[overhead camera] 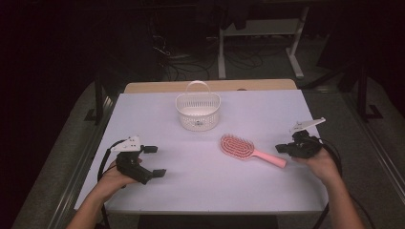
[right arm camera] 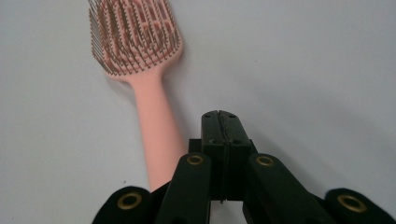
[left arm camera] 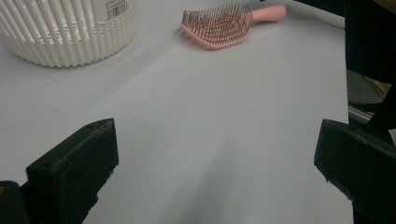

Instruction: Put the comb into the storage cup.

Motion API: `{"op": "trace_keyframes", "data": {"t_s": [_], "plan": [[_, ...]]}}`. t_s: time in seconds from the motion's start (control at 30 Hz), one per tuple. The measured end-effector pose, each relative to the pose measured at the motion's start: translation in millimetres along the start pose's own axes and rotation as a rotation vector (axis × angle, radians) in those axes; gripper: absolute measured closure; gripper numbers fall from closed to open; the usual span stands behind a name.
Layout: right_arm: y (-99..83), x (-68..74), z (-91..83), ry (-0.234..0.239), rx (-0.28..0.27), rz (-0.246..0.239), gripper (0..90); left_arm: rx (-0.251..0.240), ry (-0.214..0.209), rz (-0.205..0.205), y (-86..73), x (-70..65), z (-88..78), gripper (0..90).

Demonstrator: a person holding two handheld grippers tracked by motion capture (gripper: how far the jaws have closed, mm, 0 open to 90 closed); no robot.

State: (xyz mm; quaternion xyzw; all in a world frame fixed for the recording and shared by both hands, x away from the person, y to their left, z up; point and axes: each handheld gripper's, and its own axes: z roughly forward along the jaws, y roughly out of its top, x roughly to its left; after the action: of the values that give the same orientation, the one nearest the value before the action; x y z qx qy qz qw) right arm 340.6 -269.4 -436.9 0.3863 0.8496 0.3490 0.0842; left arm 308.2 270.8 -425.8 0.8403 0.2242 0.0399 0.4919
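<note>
Left gripper [overhead camera: 154, 161]: jaws spread wide, empty, near the desk's [overhead camera: 200, 186] left edge | Right gripper [overhead camera: 282, 148]: jaws pressed together, empty, just beside the handle end of the pink hairbrush [overhead camera: 248, 150] | hairbrush: flat mid-desk, bristles up | white basket [overhead camera: 197, 110]: upright toward far edge

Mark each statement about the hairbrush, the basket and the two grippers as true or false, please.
1. The pink hairbrush lies inside the white basket. False: it lies on the table, apart from the basket.
2. The left gripper has its jaws wide apart. True.
3. The right gripper grips the brush handle. False: its jaws are shut, empty, beside the handle.
4. The basket's handle stands upright. True.
</note>
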Motion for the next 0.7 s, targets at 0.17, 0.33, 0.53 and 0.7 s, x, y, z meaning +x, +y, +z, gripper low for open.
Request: {"op": "trace_keyframes", "data": {"t_s": [0.17, 0.33, 0.53, 0.7], "plan": [[-2.5, 0.3, 5.1, 0.016, 0.043, -0.01, 88.7, 0.0, 0.002, 0.0, 0.0, 0.2, -0.3, 0.0], [-3.1, 0.7, 7.2, 0.023, 0.058, -0.014, 88.7, -0.001, -0.001, 0.0, 0.0, -0.2, 0.0, 0.0], [-4.2, -0.2, 8.1, 0.028, 0.067, -0.009, 88.8, 0.0, -0.001, -0.001, 0.0, -0.4, 0.2, 0.0], [-5.6, 0.7, 10.2, 0.037, 0.08, -0.017, 88.8, 0.0, -0.001, 0.0, 0.0, -0.5, 0.3, 0.0]]}}
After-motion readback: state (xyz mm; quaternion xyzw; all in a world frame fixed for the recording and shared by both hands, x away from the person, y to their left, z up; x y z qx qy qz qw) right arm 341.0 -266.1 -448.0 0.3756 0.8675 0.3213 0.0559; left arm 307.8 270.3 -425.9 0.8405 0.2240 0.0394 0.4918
